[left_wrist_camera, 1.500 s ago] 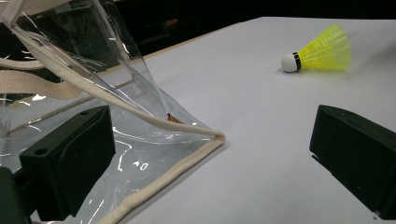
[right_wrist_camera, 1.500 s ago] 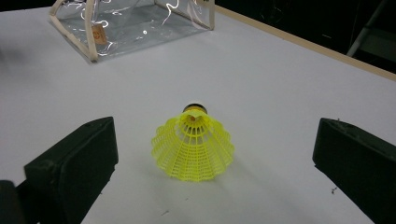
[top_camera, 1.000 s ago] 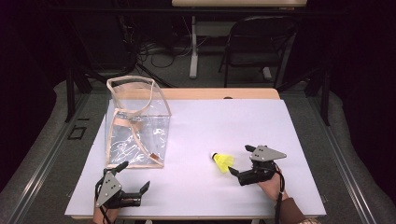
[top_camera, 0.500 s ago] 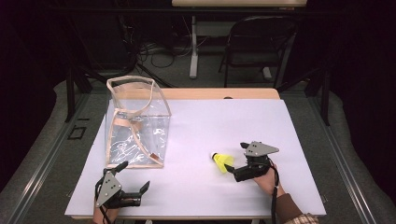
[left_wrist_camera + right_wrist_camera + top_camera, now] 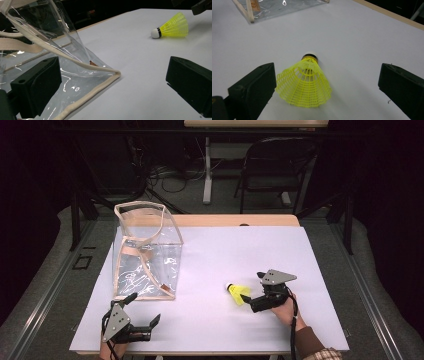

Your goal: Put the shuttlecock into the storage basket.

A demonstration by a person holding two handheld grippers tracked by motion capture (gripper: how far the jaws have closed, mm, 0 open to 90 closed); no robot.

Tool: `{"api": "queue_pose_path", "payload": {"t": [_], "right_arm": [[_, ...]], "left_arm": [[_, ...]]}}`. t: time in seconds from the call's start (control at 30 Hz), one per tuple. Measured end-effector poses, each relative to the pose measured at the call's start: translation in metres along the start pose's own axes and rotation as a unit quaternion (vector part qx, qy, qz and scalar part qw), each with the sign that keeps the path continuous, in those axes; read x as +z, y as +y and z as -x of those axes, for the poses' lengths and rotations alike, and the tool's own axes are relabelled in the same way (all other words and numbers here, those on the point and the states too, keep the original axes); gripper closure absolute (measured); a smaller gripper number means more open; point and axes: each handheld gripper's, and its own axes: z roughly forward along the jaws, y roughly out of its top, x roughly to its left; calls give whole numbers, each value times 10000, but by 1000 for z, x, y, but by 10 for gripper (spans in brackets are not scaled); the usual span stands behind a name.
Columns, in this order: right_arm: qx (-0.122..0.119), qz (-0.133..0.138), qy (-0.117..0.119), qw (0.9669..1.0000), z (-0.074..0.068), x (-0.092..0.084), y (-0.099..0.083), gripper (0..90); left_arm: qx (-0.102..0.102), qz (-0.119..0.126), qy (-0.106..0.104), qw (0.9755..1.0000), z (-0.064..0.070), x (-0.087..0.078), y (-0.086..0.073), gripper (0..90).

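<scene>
While flat: one shuttlecock [image 5: 238, 292], one bag [image 5: 145, 252]

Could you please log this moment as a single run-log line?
right gripper: open, fingers either side of yellow shuttlecock | shuttlecock: lying on white table | left gripper: open, beside clear bag | bag: upright

yellow shuttlecock [image 5: 305, 82] is lying on the white table [image 5: 362, 45], skirt facing the right gripper [image 5: 325, 87], whose jaws are sitting wide apart, left jaw just beside the skirt. clear bag [image 5: 282, 6] is sitting well beyond the shuttlecock's cork tip.
</scene>
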Motion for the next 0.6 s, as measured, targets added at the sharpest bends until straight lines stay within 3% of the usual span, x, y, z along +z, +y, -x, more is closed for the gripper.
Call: {"api": "queue_pose_path", "payload": {"t": [0.27,0.33,0.43,0.6], "right_arm": [[-29,-115,20,9999,2,3,-1,67],[-16,-185,33,9998,3,4,-2,139],[-21,-227,40,9997,3,5,-3,156],[-100,-375,41,9992,4,7,-5,272]], "left_arm": [[-5,14,19,10000,0,-1,0,0],[-5,19,21,10000,0,-1,0,0],[17,6,14,10000,0,-1,0,0],[21,4,5,10000,0,-1,0,0]]}}
